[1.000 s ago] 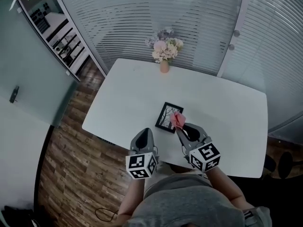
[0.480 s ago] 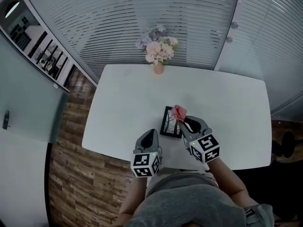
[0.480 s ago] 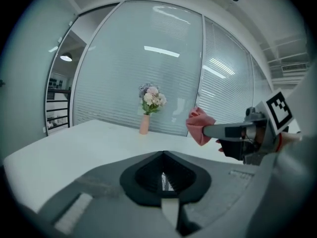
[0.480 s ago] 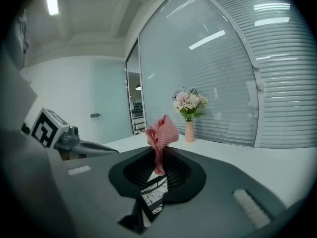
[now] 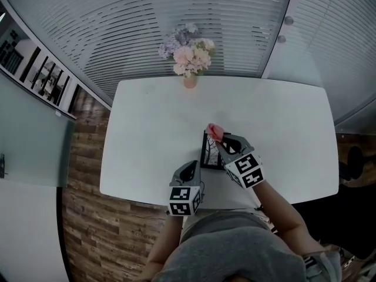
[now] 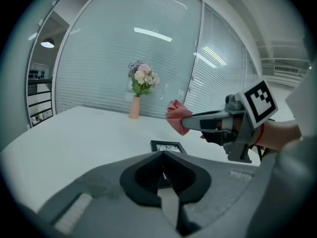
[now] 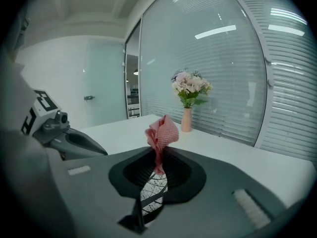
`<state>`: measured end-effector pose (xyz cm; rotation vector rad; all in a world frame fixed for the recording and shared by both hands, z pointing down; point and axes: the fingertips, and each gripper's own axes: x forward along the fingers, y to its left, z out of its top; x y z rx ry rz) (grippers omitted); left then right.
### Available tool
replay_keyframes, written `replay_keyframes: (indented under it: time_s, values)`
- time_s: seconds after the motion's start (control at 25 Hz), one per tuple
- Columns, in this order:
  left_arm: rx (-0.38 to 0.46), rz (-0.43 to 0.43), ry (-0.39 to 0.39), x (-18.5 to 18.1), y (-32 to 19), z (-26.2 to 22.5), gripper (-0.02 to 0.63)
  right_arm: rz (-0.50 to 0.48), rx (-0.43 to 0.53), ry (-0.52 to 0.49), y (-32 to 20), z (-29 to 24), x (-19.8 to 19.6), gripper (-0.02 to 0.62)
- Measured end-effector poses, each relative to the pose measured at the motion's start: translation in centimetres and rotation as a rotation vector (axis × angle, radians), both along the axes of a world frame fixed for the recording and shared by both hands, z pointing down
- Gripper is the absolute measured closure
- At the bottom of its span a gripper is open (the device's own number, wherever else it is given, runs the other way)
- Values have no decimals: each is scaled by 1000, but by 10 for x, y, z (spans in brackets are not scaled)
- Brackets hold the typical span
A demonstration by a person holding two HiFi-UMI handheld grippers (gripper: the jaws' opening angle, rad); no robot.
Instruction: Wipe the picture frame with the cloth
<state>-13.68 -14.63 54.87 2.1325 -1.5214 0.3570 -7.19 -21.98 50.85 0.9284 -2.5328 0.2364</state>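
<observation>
A small black picture frame [image 5: 210,153] lies flat on the white table [image 5: 147,128], near the front edge. My right gripper [image 5: 219,140] hovers over the frame's far right part, shut on a bunched pink cloth [image 5: 214,131] that sticks out past its tips. In the right gripper view the cloth [image 7: 161,132] stands up between the jaws and the frame's leaf print [image 7: 151,191] shows below them. My left gripper [image 5: 191,168] is shut and holds nothing, just left of the frame's near edge. The left gripper view shows the frame [image 6: 167,146] ahead and the cloth [image 6: 177,116] above it.
A slim vase of pale flowers [image 5: 188,56] stands at the table's far edge. Glass walls with blinds [image 5: 176,16] run behind the table. Wood floor [image 5: 88,216] lies to the left of it. A person's body [image 5: 235,251] is at the near edge.
The right gripper has carried the cloth away from me, from the frame's near part to its far right part. The left gripper has stayed beside the frame. The head view has shifted.
</observation>
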Motion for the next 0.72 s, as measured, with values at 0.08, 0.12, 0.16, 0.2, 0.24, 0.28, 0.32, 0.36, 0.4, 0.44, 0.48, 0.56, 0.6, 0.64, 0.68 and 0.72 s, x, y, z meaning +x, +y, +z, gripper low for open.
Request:
replay_keyframes:
  time_s: [0.08,0.12,0.16,0.2,0.24,0.28,0.32,0.36,0.4,0.44,0.48,0.56,0.6,0.64,0.68,0.72]
  values:
    - [-22,25,-4,3,0,6,601,-3,-9,31,-4,9,-5,549]
    - [-33,37,-5,5,0,9,601,-5,-16,47,-6,14,-7,550]
    - [-43,46,-7,6,-1,12,601,-8,-23,65,-8,19,-9,549]
    - [-53,53,-10,7,-1,15,601,-10,-30,85,-9,25,-10,551]
    - [-62,60,-14,7,-2,18,601,-11,-36,105,-11,31,-11,550]
    - [-72,67,-18,8,-3,22,601,-12,-41,125,-13,38,-12,550]
    - [-81,74,-23,8,-3,25,601,-13,-45,143,-15,44,-13,551]
    - [-90,81,-27,9,-3,28,601,-15,-47,162,-17,49,-14,551]
    - [-101,90,-32,10,-3,31,601,-17,-48,180,-20,54,-15,551]
    - [-112,100,-39,11,-2,34,601,-19,-48,197,-22,59,-15,551]
    - [-124,110,-47,13,-1,38,601,-20,-48,216,-24,63,-16,551]
    - [-149,124,-64,15,0,45,601,-22,-51,253,-27,69,-16,551]
    - [-161,128,-69,15,0,48,601,-23,-53,270,-28,72,-16,551]
    - [-172,130,-73,15,1,50,601,-25,-55,284,-29,75,-16,551]
    - [-181,133,-75,15,1,52,603,-26,-58,295,-30,78,-17,551]
    - [-189,138,-76,15,2,54,601,-26,-60,304,-30,80,-17,551]
